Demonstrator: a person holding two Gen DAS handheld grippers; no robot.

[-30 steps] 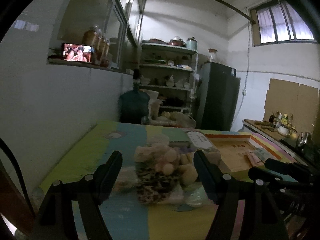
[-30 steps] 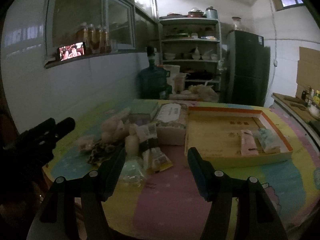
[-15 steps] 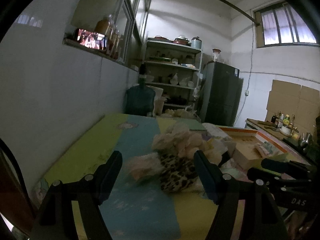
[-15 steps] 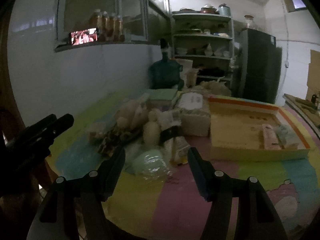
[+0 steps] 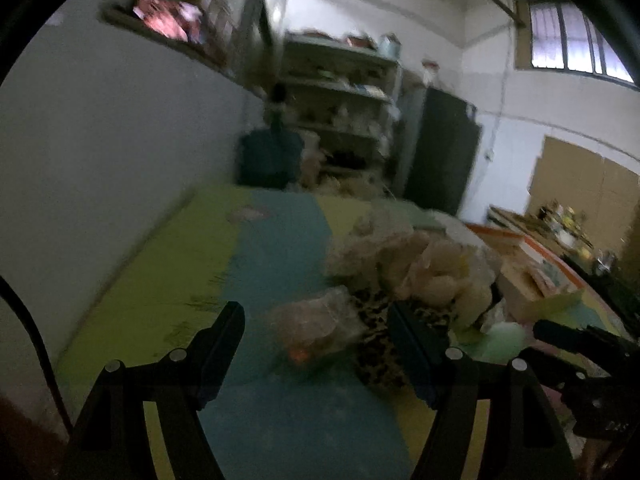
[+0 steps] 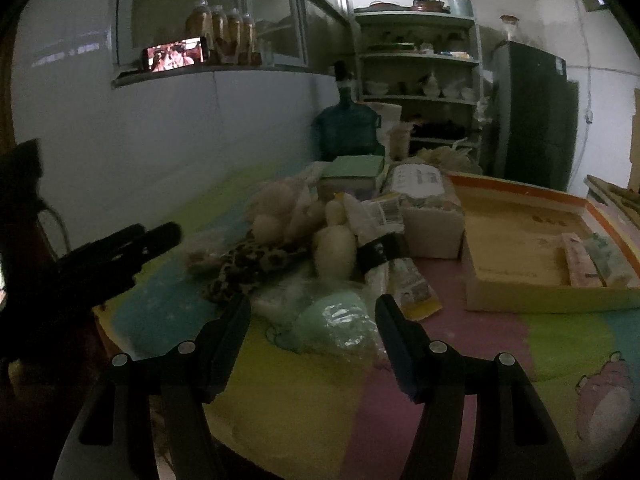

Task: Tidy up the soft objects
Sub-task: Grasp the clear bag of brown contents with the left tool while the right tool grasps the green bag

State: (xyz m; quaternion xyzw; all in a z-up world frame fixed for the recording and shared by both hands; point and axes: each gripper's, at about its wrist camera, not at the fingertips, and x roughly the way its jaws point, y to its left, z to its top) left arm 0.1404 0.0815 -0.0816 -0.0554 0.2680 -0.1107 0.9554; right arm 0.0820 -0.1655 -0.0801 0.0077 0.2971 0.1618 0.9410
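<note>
No writing on the orange-rimmed box (image 6: 532,240) is legible.

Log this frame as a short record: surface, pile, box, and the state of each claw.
surface: table under a pastel patchwork mat
pile: soft items heaped mid-table, including a leopard-print cloth, cream plush pieces and a mint-green bagged item
box: shallow cardboard tray right of the pile, a few packets inside
left claw: open, empty, aimed at a clear-bagged bundle
right claw: open, empty, mint-green bagged item just ahead of its tips
image quality: left wrist view blurred
</note>
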